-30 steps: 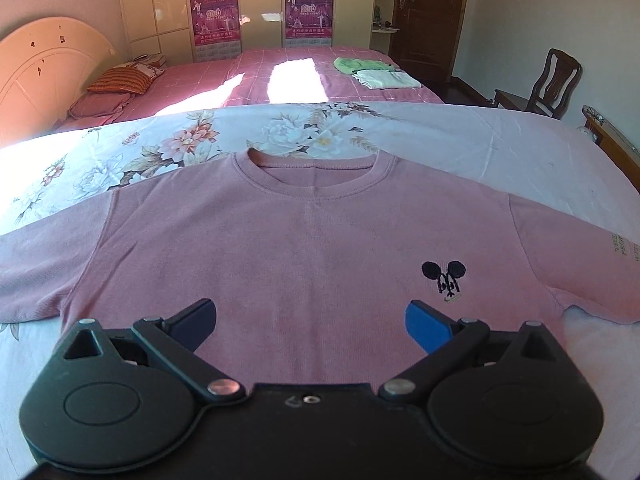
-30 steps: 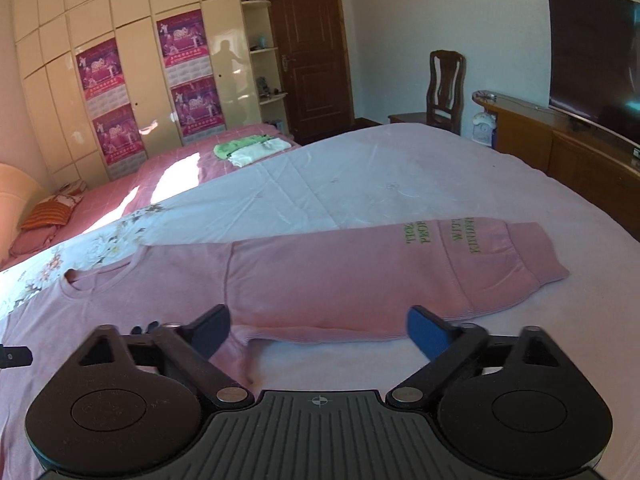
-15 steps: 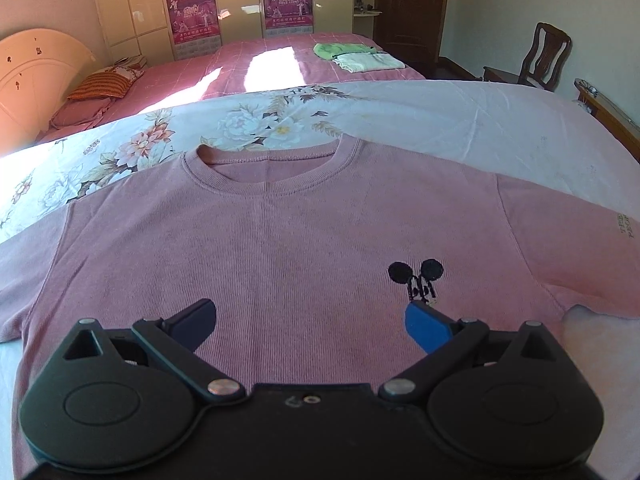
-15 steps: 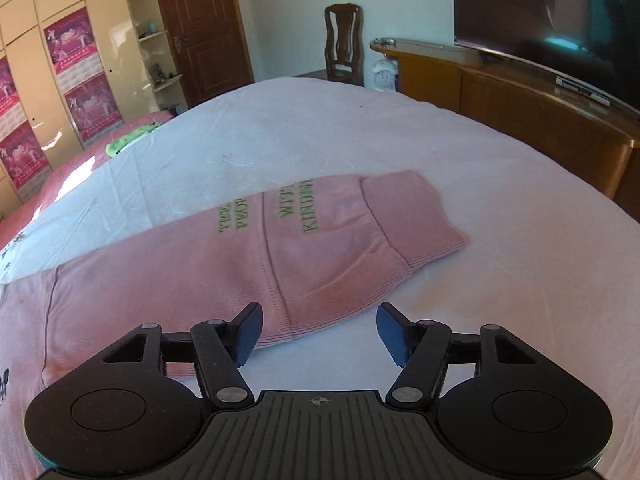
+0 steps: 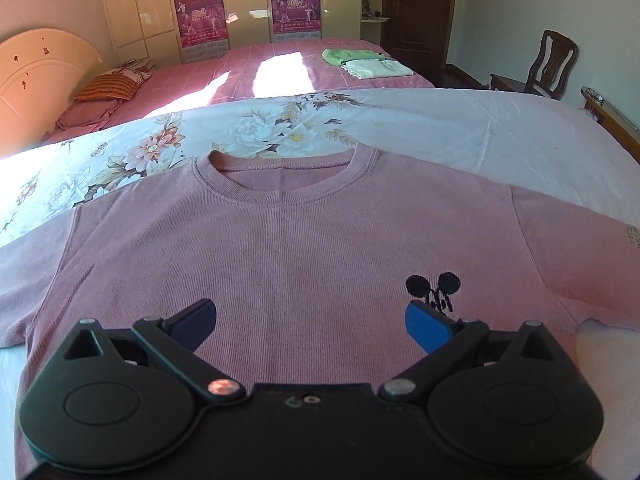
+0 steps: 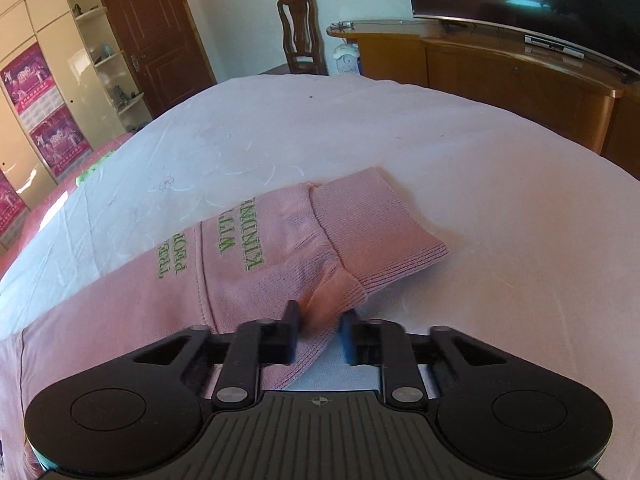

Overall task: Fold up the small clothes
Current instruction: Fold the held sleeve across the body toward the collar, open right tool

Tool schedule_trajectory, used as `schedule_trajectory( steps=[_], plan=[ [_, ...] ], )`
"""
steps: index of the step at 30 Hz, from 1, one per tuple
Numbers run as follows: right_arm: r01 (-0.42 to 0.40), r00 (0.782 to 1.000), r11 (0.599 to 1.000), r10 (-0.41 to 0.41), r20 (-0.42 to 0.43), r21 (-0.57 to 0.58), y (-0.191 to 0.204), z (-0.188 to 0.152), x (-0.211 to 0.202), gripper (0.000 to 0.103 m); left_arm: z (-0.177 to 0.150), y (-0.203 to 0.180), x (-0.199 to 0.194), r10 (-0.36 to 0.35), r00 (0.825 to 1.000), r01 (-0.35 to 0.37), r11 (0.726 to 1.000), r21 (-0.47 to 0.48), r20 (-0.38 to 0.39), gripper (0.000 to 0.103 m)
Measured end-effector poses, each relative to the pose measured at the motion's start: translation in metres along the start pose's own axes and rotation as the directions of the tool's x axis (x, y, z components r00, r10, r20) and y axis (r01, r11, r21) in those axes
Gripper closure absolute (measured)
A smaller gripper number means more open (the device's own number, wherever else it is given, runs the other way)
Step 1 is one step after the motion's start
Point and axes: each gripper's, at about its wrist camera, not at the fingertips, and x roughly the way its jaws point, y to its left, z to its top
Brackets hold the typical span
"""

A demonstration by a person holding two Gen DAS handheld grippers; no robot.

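Note:
A pink long-sleeved sweater (image 5: 304, 248) lies flat, front up, on the bed, collar away from me, with a small black mouse emblem (image 5: 434, 290) on the chest. My left gripper (image 5: 310, 322) is open and empty, hovering over the sweater's lower chest. In the right wrist view the sweater's right sleeve (image 6: 280, 252) stretches out with green lettering and a ribbed cuff (image 6: 372, 224). My right gripper (image 6: 320, 334) is shut on the sleeve's near edge beside the cuff, with a pinch of fabric bunched between the fingers.
The bed has a white sheet (image 6: 400, 140) and a floral quilt (image 5: 168, 148) beyond the collar. A second bed (image 5: 248, 64) behind carries folded green and white clothes (image 5: 368, 64). A wooden chair (image 6: 300, 36) and TV cabinet (image 6: 520, 68) stand past the bed's edge.
My right gripper moved right along the sleeve to the cuff, came down and closed on its near edge. My left gripper stayed open and pulled back slightly over the chest.

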Motion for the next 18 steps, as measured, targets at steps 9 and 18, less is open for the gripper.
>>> schedule_trajectory(
  steps=[9, 18],
  plan=[
    [-0.04, 0.994, 0.992, 0.052, 0.092, -0.121, 0.039, 0.006, -0.024, 0.099, 0.004, 0.006, -0.003, -0.016, 1.0, 0.016, 1.0, 0.013, -0.002, 0.003],
    [-0.232, 0.953, 0.902, 0.286, 0.102, -0.365, 0.166, -0.029, -0.055, 0.099, 0.003, 0.037, -0.027, 0.01, 0.996, -0.011, 1.0, 0.013, 0.09, 0.003]
  ],
)
